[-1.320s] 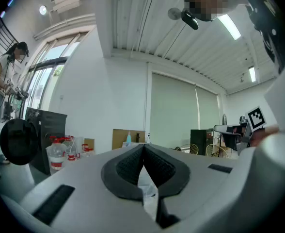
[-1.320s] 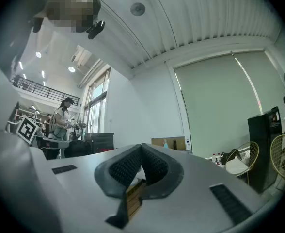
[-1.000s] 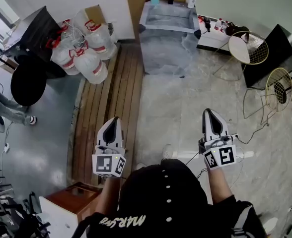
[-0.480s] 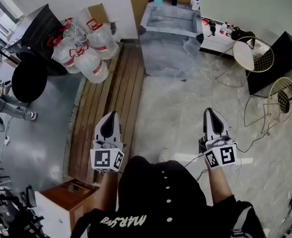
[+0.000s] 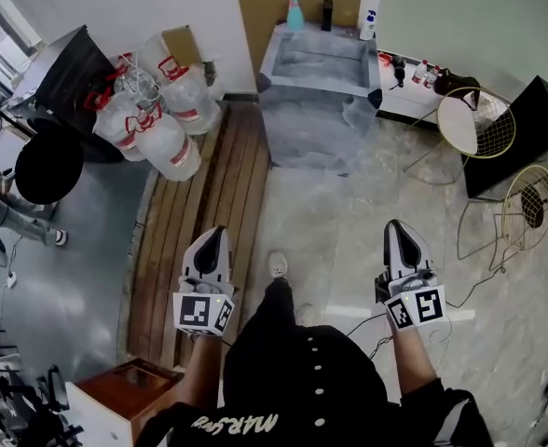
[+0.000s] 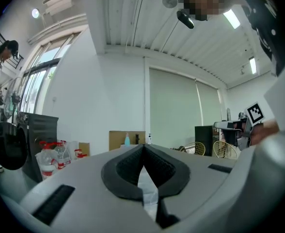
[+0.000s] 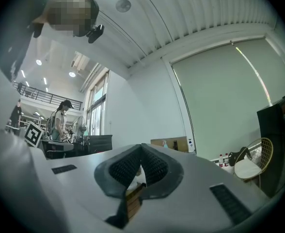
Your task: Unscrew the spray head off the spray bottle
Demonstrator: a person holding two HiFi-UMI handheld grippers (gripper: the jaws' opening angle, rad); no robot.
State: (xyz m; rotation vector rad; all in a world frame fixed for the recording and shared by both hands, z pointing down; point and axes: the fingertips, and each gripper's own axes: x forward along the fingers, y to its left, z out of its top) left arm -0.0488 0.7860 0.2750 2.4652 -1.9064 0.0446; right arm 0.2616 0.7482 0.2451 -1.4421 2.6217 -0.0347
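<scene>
A light-blue spray bottle (image 5: 294, 14) stands upright at the far edge of a grey table (image 5: 272, 52), well ahead of me. It shows small and distant in the left gripper view (image 6: 127, 140) and the right gripper view (image 7: 165, 143). My left gripper (image 5: 212, 234) (image 6: 143, 147) is held level over the wooden floor strip, jaws shut with nothing between them. The right gripper (image 5: 394, 226) (image 7: 141, 146) is level beside it over the pale floor, also shut and empty. Both are far from the bottle.
A dark bottle (image 5: 327, 13) and a white bottle (image 5: 367, 24) stand near the spray bottle. Several water jugs (image 5: 167, 110) are piled at the left. Wire chairs (image 5: 474, 110) and a black cabinet (image 5: 535, 119) stand at the right, a wooden cabinet (image 5: 134, 380) at the lower left.
The person has walked toward the table, carrying both shut grippers forward side by side. The table and jugs now show larger and nearer, and a foot has come into view.
</scene>
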